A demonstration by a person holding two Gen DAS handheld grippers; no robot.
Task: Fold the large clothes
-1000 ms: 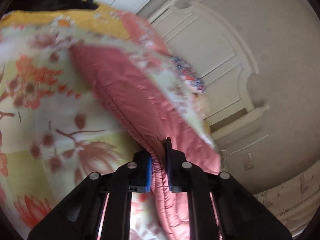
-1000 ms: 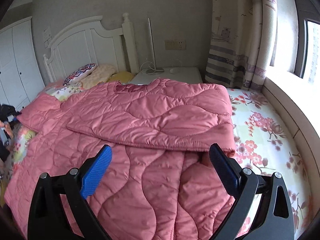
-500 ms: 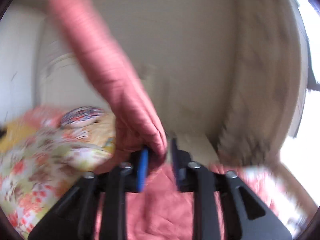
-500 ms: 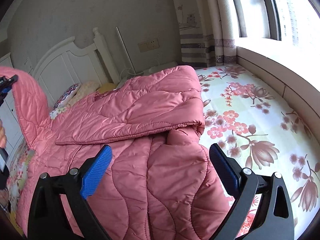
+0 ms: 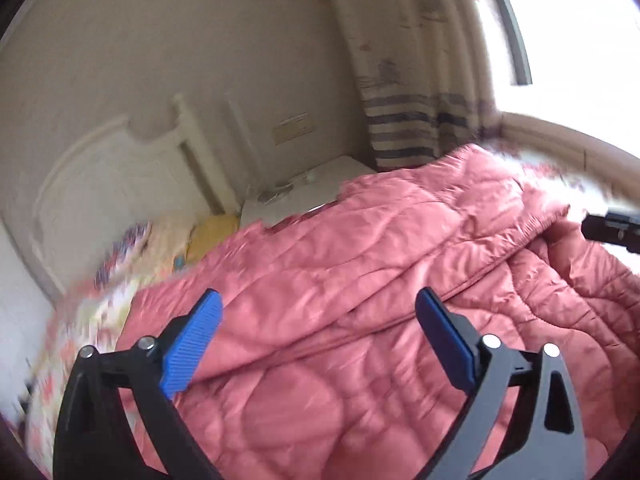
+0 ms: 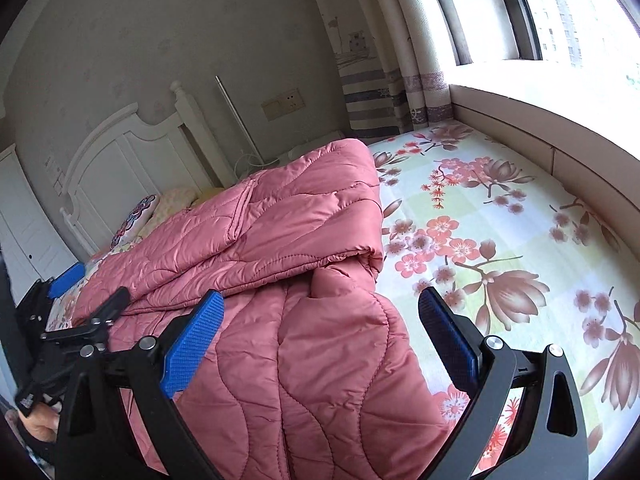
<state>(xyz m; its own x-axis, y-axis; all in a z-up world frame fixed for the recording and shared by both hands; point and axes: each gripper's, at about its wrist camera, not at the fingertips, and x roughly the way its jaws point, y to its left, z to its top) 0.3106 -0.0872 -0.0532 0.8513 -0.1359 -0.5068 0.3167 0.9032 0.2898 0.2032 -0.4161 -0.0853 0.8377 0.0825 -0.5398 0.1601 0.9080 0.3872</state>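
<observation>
A large pink quilted garment (image 6: pixel 280 240) lies on the bed, folded over itself into layers, its upper layer's edge running across the middle. My left gripper (image 5: pixel 319 294) hovers over the pink quilting (image 5: pixel 360 272); its jaws are opening and stand wide, with nothing between them. In the right wrist view the left gripper (image 6: pixel 90 292) sits at the garment's left edge, with a hand (image 6: pixel 40 424) below it. My right gripper (image 6: pixel 322 294) is open above the garment's near right part, empty. Its dark tip (image 5: pixel 612 228) shows at the left view's right edge.
The floral bed sheet (image 6: pixel 500 220) lies bare to the right of the garment. A white headboard (image 6: pixel 120 160) and patterned pillow (image 6: pixel 136 216) are at the far left. A striped curtain (image 6: pixel 380 92), a padded window ledge (image 6: pixel 540 120) and a white nightstand (image 5: pixel 320 192) border the bed.
My left gripper swung the pink edge it was shut on across onto the pile, let it go and opened wide. The right gripper stayed open and rolled slightly.
</observation>
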